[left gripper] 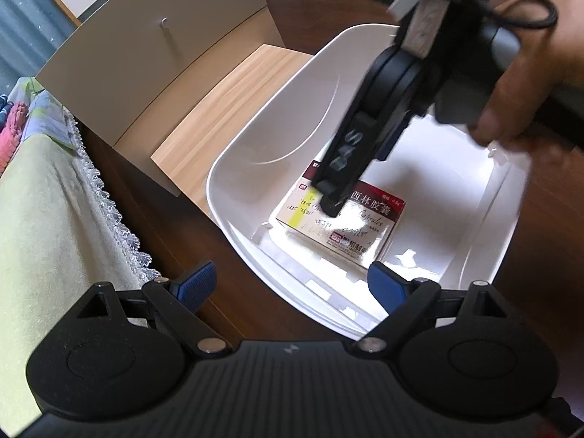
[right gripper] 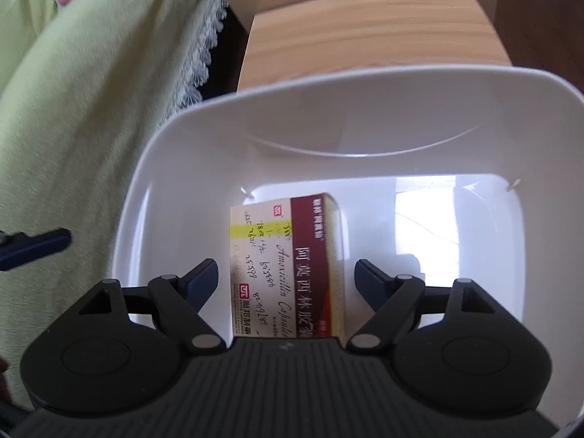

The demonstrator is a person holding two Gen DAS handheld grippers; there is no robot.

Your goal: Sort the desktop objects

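White bin sits on a dark wood table, its far rim next to a light wood board. One medicine box lies flat on the bin floor, toward the bin's left wall in the right wrist view, printed face up with handwriting and a yellow stripe on it. Same box shows in the left wrist view, near the middle of the bin floor.

Right gripper is inside the bin directly over the box, fingers spread wide to either side of it, pads clear of the box sides, nothing gripped. In the left wrist view the right gripper points down at the box top, held by a hand; whether the tip touches the box cannot be told, motion blur.

Left gripper hovers at the bin's near rim, fingers wide apart, empty; left finger over the table, right finger over the bin.

Green cloth with white lace trim hangs off the table's left edge. Beige cabinet with a knob stands beyond the board.
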